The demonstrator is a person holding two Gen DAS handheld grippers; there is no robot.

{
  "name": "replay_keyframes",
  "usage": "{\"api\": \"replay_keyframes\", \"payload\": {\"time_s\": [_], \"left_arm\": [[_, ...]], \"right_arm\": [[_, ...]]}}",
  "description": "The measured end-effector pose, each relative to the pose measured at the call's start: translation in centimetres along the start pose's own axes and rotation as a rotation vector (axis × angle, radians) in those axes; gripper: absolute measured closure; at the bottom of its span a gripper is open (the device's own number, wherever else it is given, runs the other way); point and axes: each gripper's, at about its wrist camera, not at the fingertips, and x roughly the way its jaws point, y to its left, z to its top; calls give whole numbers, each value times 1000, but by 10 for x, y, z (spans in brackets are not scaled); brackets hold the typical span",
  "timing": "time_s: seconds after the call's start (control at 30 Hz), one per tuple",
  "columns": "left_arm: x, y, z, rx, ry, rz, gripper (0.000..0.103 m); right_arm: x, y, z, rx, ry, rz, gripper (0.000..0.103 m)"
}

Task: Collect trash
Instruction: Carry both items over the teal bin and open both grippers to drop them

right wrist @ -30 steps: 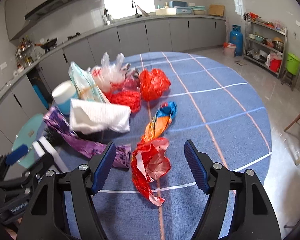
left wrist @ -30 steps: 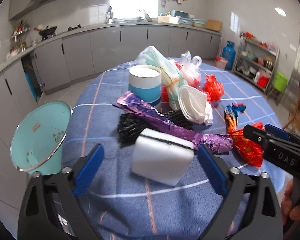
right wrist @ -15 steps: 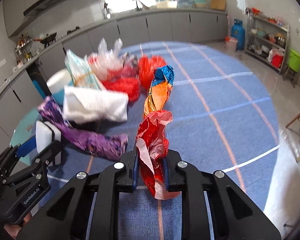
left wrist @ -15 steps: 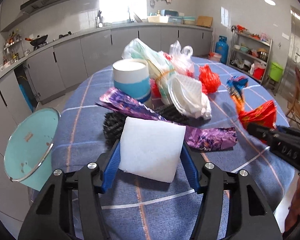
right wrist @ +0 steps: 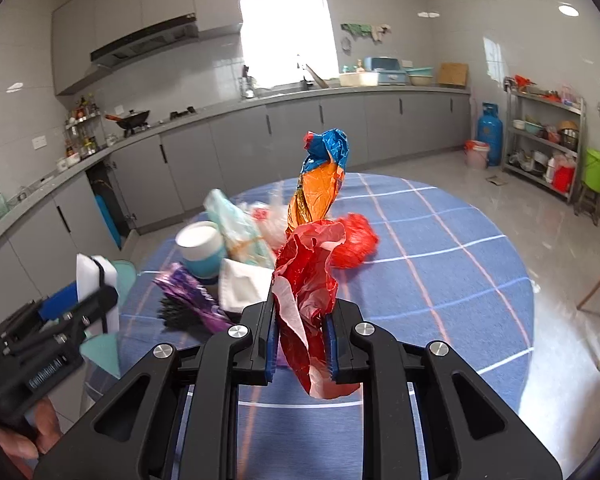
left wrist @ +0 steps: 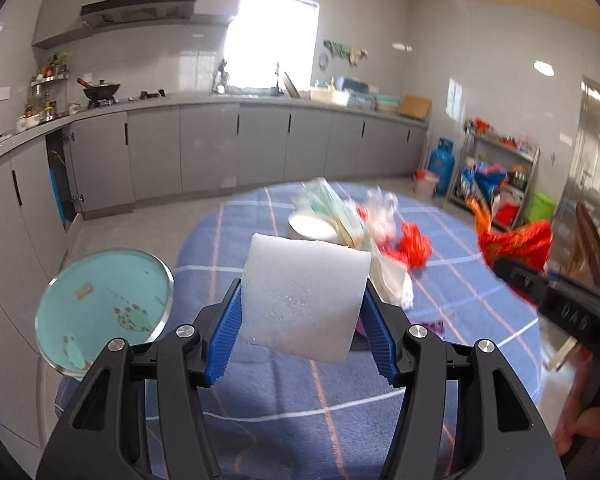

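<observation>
Both held pieces have been raised clear of the tabletop (left wrist: 260, 408) since half a second ago, when they were only just gripped low over the blue checked cloth. At far left in the left wrist view, one round teal bin (left wrist: 104, 308) is seen beside the tabletop edge, with scraps inside. The white sponge block (left wrist: 304, 296) is clamped between the blue pads of the left claw (left wrist: 300, 332) and is held in the air. Behind it one white cup (left wrist: 314, 227) and the remaining heap of wrappers are seen on the cloth, blurred. At far right the right claw's black body is seen, with raised letters reading roughly "DAS". In the right wrist view, "GenRobot.AI" is printed on the left claw's body at lower left, writing hidden from the left view. One purple foil wrapper (right wrist: 188, 292) and a white folded tissue (right wrist: 244, 286) are shown lying on the cloth. The red and orange wrapper (right wrist: 312, 264) is pinched in the closed right claw (right wrist: 300, 344) and stands upward, its blue tip topmost.
</observation>
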Motion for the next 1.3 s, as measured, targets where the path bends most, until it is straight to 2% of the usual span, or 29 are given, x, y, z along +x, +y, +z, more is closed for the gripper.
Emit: {"api": "replay_keyframes", "payload": {"time_s": [0.17,0.27,0.77,0.9,1.1,1.3], "left_arm": [[-18,26,10,-47,-41,40,46],[-27,45,13,-61,-56,94,46],[-35,152,15,-206,-44,302,46],[-25,177,13,-233,-27,357,46],[-9,205,5,-267,20,398,46],[20,219,-5,-281,108,427,46]], "right_arm": [[-1,19,5,-9,-10,63,84],[5,36,8,-28,0,102,84],[61,146,19,-148,99,320,83],[79,175,20,-176,129,378,83],[112,214,18,-212,200,467,83],[143,235,7,-237,287,497,83]]}}
